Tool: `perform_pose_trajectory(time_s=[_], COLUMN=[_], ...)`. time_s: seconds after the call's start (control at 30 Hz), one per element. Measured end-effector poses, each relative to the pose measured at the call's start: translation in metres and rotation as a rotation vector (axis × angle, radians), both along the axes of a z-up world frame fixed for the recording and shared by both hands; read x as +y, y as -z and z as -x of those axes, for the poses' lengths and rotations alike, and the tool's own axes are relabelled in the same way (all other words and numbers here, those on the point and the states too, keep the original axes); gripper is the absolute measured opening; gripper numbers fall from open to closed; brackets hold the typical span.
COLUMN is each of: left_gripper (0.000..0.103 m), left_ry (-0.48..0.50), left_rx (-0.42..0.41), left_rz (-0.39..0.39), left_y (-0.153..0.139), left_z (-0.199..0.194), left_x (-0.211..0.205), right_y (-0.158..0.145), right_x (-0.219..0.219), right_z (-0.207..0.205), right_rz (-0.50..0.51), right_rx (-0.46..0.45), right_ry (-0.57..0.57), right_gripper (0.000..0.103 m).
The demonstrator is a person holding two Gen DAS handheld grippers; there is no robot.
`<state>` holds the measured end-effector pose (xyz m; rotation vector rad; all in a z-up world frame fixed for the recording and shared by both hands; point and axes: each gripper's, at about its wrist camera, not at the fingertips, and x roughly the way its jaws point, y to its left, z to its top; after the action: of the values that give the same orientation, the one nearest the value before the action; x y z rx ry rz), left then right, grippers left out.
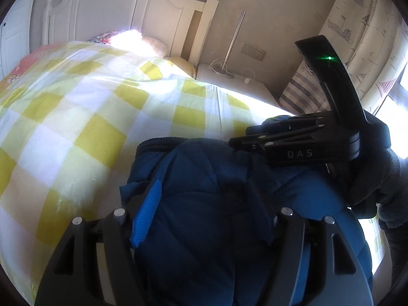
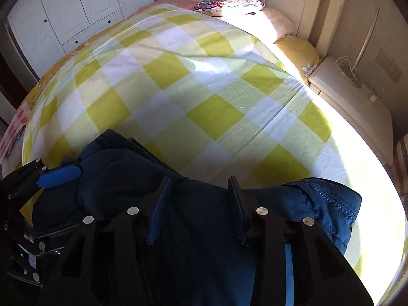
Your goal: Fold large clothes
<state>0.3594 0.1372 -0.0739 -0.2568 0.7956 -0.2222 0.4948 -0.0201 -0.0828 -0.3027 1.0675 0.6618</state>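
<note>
Navy-blue quilted padding, a puffer jacket [image 1: 204,204], fills the space directly ahead of the left gripper [image 1: 204,216] in the left wrist view. The jaws stand wide apart with the jacket bulging up between them; whether the pads press the fabric cannot be told. The left finger's bright blue pad [image 1: 148,216] shows at the jacket's left edge; the right finger is buried behind a fold. Beyond the fingertips: the jacket's dark ribbed hem, then a yellow-and-white checked bedsheet [image 1: 76,127]. To the upper right of the gripper: the right gripper [image 1: 248,137], black, lettered "DAS", lying across the jacket's far right corner and held by a grey-gloved hand [image 1: 382,178]. Far beyond: white headboard [image 1: 127,7], pillows, a nightstand [image 1: 239,86] with white cables, a sailboat-print curtain [image 1: 369,33].

In the right wrist view the right gripper [image 2: 199,209] sits low over the same jacket [image 2: 204,242]. Its jaws are partly apart, set on dark fabric; a fold lies between them, grip not certain. To its right, a stitched, lighter blue jacket edge [image 2: 331,204] lies in sunlight. To its left, the left gripper [image 2: 58,176], blue pad visible, rests at the jacket's other side. Ahead: checked bedsheet [image 2: 204,89], pillows, a white wardrobe [image 2: 76,5] at far left.
</note>
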Motion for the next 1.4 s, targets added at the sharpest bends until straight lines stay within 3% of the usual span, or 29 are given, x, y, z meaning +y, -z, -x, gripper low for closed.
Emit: perform_pose_trajectory(time_s=[0.07, 0.1, 0.17, 0.2, 0.27, 0.33, 0.47, 0.6, 0.67, 0.83, 0.9, 0.97, 1.0, 1.1, 1.2, 1.3, 1.4], left_gripper=[0.067, 0.068, 0.072, 0.084, 0.090, 0.092, 0.100, 0.100, 0.101, 0.100, 0.084, 0.071, 0.062, 0.050, 0.048, 0.048, 0.048], left_ry=[0.018, 0.025, 0.014, 0.001, 0.003, 0.022, 0.054, 0.082, 0.097, 0.215, 0.231, 0.237, 0.230, 0.225, 0.229, 0.270, 0.324], left_rx=[0.008, 0.003, -0.006, 0.001, 0.041, 0.081, 0.130, 0.179, 0.191, 0.266, 0.291, 0.275, 0.253, 0.148, 0.073, -0.011, -0.043], left_rz=[0.077, 0.112, 0.159, 0.184, 0.242, 0.289, 0.350, 0.457, 0.459, 0.498, 0.525, 0.563, 0.561, 0.500, 0.551, 0.519, 0.498], left_y=[-0.002, -0.004, -0.007, -0.007, 0.000, 0.010, 0.029, 0.047, 0.046, 0.043, 0.044, 0.045, 0.043, 0.026, 0.005, -0.028, -0.047], left_z=[0.005, 0.012, 0.030, 0.039, 0.054, 0.068, 0.093, 0.099, 0.097, 0.085, 0.084, 0.086, 0.088, 0.096, 0.082, 0.052, 0.006], left_x=[0.012, 0.019, 0.034, 0.042, 0.055, 0.061, 0.059, 0.059, 0.058, 0.042, 0.034, 0.031, 0.030, 0.009, -0.007, -0.040, -0.079], right_y=[-0.016, -0.026, -0.045, -0.053, -0.059, -0.056, -0.023, 0.019, 0.034, 0.042, 0.039, 0.033, 0.028, 0.004, -0.027, -0.052, -0.061], right_x=[-0.018, -0.031, -0.064, -0.084, -0.121, -0.153, -0.197, -0.194, -0.184, -0.160, -0.156, -0.157, -0.157, -0.155, -0.168, -0.195, -0.231], right_z=[0.009, 0.019, 0.045, 0.062, 0.092, 0.120, 0.168, 0.196, 0.201, 0.193, 0.195, 0.206, 0.213, 0.227, 0.225, 0.212, 0.188], right_rz=[-0.074, -0.126, -0.254, -0.320, -0.436, -0.485, -0.569, -0.613, -0.640, -0.683, -0.693, -0.682, -0.677, -0.637, -0.673, -0.681, -0.696], right_rx=[-0.027, -0.037, -0.043, -0.055, -0.029, -0.009, 0.101, 0.271, 0.342, 0.374, 0.332, 0.236, 0.176, -0.015, -0.152, -0.247, -0.297], right_ry=[0.041, 0.055, 0.086, 0.109, 0.125, 0.164, 0.240, 0.236, 0.215, 0.182, 0.172, 0.164, 0.164, 0.156, 0.177, 0.220, 0.291], right_gripper=[0.036, 0.046, 0.081, 0.099, 0.099, 0.099, 0.099, 0.099, 0.099, 0.099, 0.098, 0.085, 0.080, 0.074, 0.074, 0.073, 0.073])
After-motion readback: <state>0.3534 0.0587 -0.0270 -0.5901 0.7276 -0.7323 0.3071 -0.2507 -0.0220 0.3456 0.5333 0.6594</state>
